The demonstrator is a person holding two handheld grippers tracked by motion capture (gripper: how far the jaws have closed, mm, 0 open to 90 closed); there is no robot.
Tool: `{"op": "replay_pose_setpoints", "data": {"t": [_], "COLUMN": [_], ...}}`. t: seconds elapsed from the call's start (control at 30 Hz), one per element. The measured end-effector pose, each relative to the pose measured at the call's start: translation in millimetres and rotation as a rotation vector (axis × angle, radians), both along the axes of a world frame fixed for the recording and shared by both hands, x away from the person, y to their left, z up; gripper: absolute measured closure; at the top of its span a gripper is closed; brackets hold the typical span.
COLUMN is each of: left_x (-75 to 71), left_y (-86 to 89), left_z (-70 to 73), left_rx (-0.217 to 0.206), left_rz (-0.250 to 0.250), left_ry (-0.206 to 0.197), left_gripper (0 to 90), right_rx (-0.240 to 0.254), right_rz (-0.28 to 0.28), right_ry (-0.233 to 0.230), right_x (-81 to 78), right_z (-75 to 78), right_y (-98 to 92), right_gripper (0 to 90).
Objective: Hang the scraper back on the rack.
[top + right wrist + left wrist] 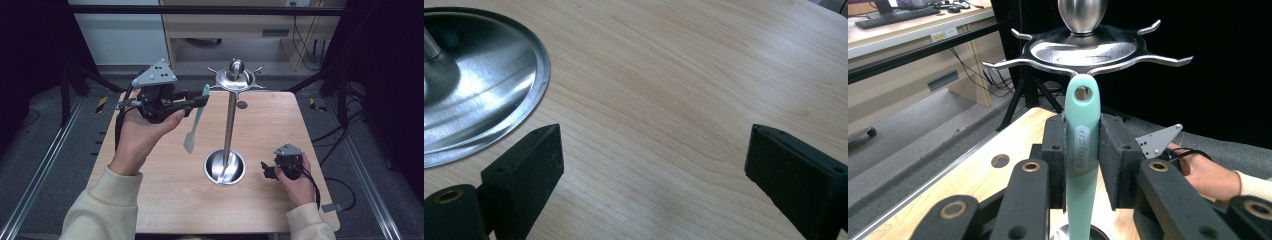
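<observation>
The left gripper (200, 101) is held up above the far left part of the table (165, 200), and its two black jaws are clamped on the upper handle of a mint-green spatula (195, 120). The spatula hangs down from the jaws with its pale blade low, above the wood and not touching it. In the left gripper view the spatula (1082, 160) stands between the two pads, which press on both its sides, and the hole at the top of the handle is just below one hook of the metal stand (1083, 47). Whether the handle touches the hook I cannot tell.

The metal stand (230, 115) is in the middle of the table, with a round base near the person, a thin upright pole, and a ring of hooks with a knob on top at the far side.

The right gripper (266, 171) rests low at the near right side, just to the right of the round base. Its jaws are wide apart with nothing between them, and under them is bare wood (664, 100).
</observation>
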State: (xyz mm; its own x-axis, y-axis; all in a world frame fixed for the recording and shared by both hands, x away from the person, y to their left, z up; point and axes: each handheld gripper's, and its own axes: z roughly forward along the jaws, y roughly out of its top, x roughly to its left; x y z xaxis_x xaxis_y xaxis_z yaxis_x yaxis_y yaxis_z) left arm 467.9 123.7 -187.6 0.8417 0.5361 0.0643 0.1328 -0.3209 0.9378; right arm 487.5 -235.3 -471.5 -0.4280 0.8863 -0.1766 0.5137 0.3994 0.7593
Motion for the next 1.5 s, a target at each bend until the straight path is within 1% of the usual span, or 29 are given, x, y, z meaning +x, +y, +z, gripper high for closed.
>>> {"op": "replay_pose_setpoints", "data": {"t": [0.1, 0.43, 0.87, 0.97, 1.1, 1.2, 1.37, 1.5], "left_x": [1.9, 4.2, 7.8, 7.7, 7.8, 8.4, 9.7, 10.1], "left_y": [-1.1, -7.9, -14.0, -15.0, -16.1, -17.1, -18.0, -16.4], "left_z": [-0.9, -2.1, -5.0, -6.3, -8.7, -11.3, -12.3, -14.1], "left_rx": [-0.001, 0.0, -0.017, -0.02, -0.039, -0.052, -0.057, -0.073], "left_rz": [0.001, -0.003, -0.005, -0.002, 0.003, 0.005, 0.0, -0.006], "left_ry": [0.007, 0.009, 0.01, 0.003, 0.002, -0.005, -0.007, -0.009], "left_gripper": [74.2, 74.1, 74.1, 74.0, 73.9, 73.9, 73.8, 73.8], "right_rx": [-0.004, -0.004, -0.004, -0.007, -0.007, -0.005, 0.001, 0.006], "right_rz": [0.002, 0.002, 0.004, 0.008, 0.002, 0.005, -0.002, -0.003], "right_ry": [-0.001, -0.002, -0.001, 0.0, 0.005, -0.003, 0.006, 0.005], "right_x": [0.2, 0.2, 0.4, 0.7, 0.6, 1.1, 0.7, 1.1], "right_z": [0.0, -0.1, -0.4, -0.6, -0.4, -0.3, -0.6, -0.9], "right_y": [-0.3, -0.2, -0.4, -0.8, -0.1, -0.5, -0.6, -0.5], "right_gripper": [9.0, 9.0, 9.0, 9.0, 9.0, 9.0, 9.0, 9.0]}}
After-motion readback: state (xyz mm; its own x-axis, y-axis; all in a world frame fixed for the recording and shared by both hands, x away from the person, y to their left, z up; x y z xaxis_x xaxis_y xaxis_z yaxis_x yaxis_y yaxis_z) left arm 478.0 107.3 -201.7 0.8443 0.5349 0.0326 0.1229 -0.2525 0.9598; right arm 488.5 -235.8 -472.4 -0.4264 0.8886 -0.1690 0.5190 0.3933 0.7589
